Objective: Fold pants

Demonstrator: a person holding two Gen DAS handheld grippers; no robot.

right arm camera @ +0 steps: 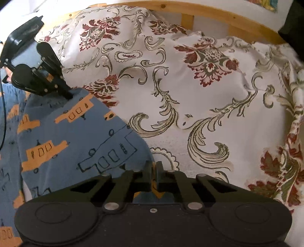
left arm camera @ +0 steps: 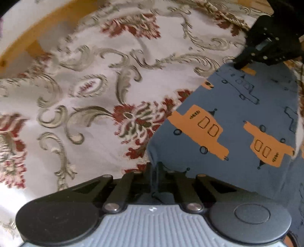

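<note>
Pants: blue pants [left arm camera: 237, 121] printed with orange trucks and outlined trucks lie on a floral bedspread [left arm camera: 85, 85]; in the left wrist view they fill the 3 to 5 o'clock part, in the right wrist view [right arm camera: 76, 136] the 7 to 9 o'clock part.

Left gripper: the left gripper [left arm camera: 155, 169] has its jaws drawn together on a corner of the pants at 6 o'clock of its own view; a fold of blue cloth runs down between the fingers. In the right wrist view the same gripper [right arm camera: 69, 96] sits at 10 o'clock, its tip pressed into the far corner of the cloth.

Right gripper: the right gripper [right arm camera: 154, 171] is closed narrow at the pants' edge, with blue and orange cloth showing just behind the fingers, so it seems to pinch the fabric. From the left wrist view it [left arm camera: 240, 65] appears at 2 o'clock, its tip on the far corner.

Bedspread: white with red flowers and grey-green scrolls, rumpled toward 12 o'clock in the right wrist view.

Bed frame: a pale wooden frame [right arm camera: 190, 9] curves along the top of the bedspread.
</note>
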